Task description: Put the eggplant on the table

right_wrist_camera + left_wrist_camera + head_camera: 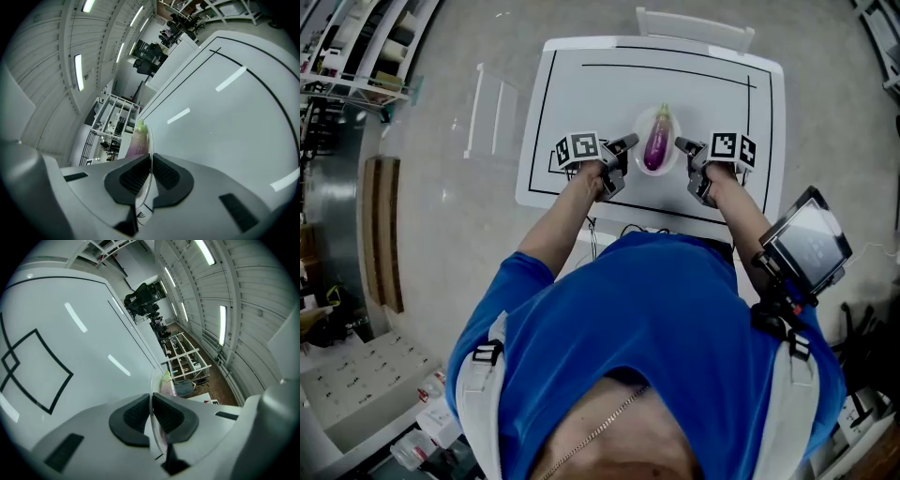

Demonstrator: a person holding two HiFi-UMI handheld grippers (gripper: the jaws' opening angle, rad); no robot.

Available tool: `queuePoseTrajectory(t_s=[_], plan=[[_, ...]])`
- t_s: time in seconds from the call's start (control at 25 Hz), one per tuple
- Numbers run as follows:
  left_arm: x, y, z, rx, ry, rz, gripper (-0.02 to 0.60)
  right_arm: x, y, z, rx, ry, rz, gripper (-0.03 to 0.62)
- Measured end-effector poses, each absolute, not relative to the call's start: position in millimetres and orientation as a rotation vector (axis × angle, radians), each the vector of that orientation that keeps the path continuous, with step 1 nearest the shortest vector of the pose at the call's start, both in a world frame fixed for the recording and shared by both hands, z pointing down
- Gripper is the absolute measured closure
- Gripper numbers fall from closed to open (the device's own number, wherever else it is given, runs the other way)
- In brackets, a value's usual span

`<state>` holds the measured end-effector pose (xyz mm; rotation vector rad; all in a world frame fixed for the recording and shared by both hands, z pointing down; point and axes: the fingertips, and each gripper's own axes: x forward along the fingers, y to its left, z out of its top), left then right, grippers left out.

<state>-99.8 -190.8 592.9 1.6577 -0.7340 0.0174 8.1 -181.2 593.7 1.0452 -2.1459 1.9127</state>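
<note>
While at table [581,94], L gripper [625,145] & R gripper [683,146] clenched on plate [672,157] w/ eggplant [656,145].

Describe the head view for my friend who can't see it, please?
Seen from above, a person in a blue shirt holds a white plate with a purple eggplant lying on it. The left gripper and right gripper each pinch one side of its rim. This is over a white table marked with black lines.

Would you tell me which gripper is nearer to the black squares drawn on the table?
Left. The left gripper grips the plate just beside the squares; the right gripper grips its opposite rim, beyond the eggplant.
</note>
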Motion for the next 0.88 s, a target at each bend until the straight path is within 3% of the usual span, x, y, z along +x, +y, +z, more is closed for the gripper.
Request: queuePoseTrajectory(t_s=[0.88], plan=[[-87, -257, 645, 1.631, -0.807, 0.109, 0.555, 19, -249, 646, 1.093, -2.077, 1.812, 0.582]])
